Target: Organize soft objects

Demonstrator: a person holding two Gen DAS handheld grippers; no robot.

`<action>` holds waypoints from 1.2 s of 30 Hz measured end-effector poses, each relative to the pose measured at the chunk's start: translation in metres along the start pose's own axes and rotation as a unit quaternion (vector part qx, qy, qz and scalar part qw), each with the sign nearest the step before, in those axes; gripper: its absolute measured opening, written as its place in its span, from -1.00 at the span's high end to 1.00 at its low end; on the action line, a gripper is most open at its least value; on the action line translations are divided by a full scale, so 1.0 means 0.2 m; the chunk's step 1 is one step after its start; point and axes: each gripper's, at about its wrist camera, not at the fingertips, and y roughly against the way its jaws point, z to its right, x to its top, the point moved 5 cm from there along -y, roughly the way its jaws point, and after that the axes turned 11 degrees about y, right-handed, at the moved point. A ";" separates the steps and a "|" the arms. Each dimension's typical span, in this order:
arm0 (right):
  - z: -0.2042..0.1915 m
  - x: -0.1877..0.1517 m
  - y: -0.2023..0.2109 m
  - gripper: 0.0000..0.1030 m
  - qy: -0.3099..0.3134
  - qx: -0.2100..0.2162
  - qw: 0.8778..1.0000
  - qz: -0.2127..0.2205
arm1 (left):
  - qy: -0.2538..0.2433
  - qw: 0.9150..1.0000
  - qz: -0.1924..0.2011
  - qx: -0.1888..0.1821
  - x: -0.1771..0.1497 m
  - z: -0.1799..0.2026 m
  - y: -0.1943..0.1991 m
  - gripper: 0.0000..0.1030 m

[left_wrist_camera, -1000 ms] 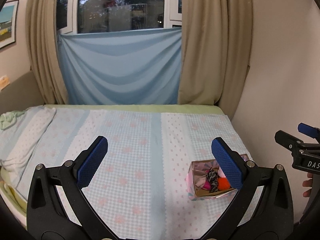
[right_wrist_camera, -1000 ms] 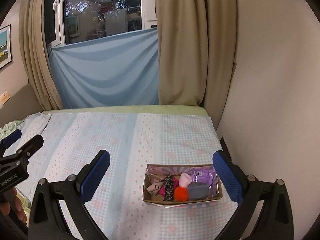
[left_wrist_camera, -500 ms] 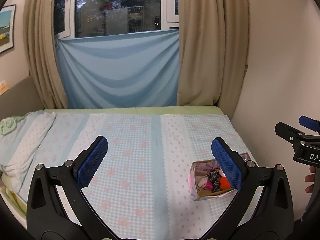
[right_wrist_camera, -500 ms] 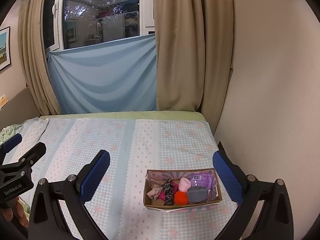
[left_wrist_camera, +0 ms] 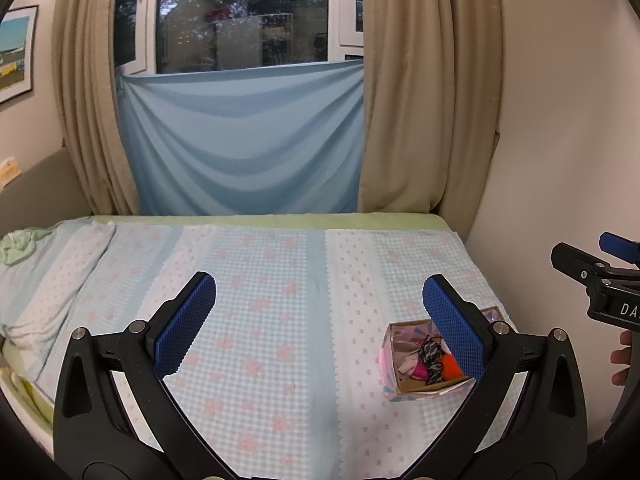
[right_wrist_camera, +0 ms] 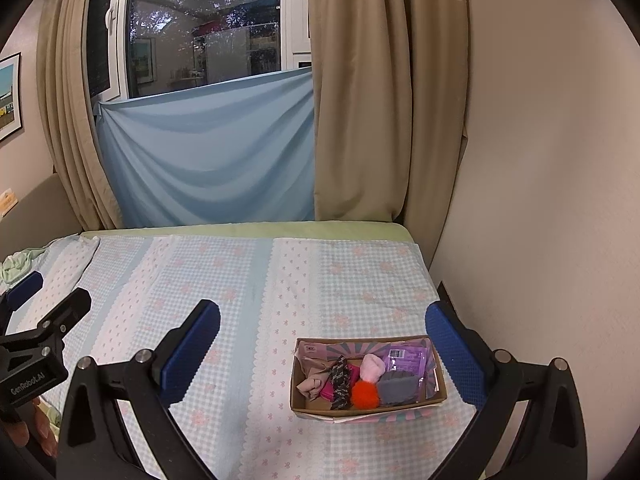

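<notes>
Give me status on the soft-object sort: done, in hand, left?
Done: nothing visibly sorted; the orange pom-pom, pink roll and grey cloth all sit in the cardboard box. In hand: nothing; left gripper and right gripper are open and empty. Left: everything.

1. The bedspread (right_wrist_camera: 248,280) is flat and bare from the box (right_wrist_camera: 298,376) to the left and toward the curtains (right_wrist_camera: 380,100).
2. The wall (right_wrist_camera: 540,200) stands close on the right side of the box, so there is little room on that side.
3. The box is open on top; soft things fill it almost from end to end.
4. A crumpled green cloth (left_wrist_camera: 18,246) lies at the far left edge, well apart from the box.
5. Both grippers hang above the bedspread with jaws wide apart, nothing between them.
</notes>
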 end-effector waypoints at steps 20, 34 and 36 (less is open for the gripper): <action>-0.01 0.01 0.00 -0.99 0.002 -0.001 1.000 0.003 | 0.002 1.000 0.001 0.005 -0.01 0.00 0.01 -1.00; -0.05 0.02 0.00 -0.99 0.004 0.003 1.000 0.005 | 0.004 1.000 0.004 0.013 -0.01 -0.02 0.00 -1.00; -0.05 0.02 0.00 -0.99 0.004 0.004 1.000 0.005 | 0.005 1.000 0.005 0.014 -0.01 -0.03 0.00 -1.00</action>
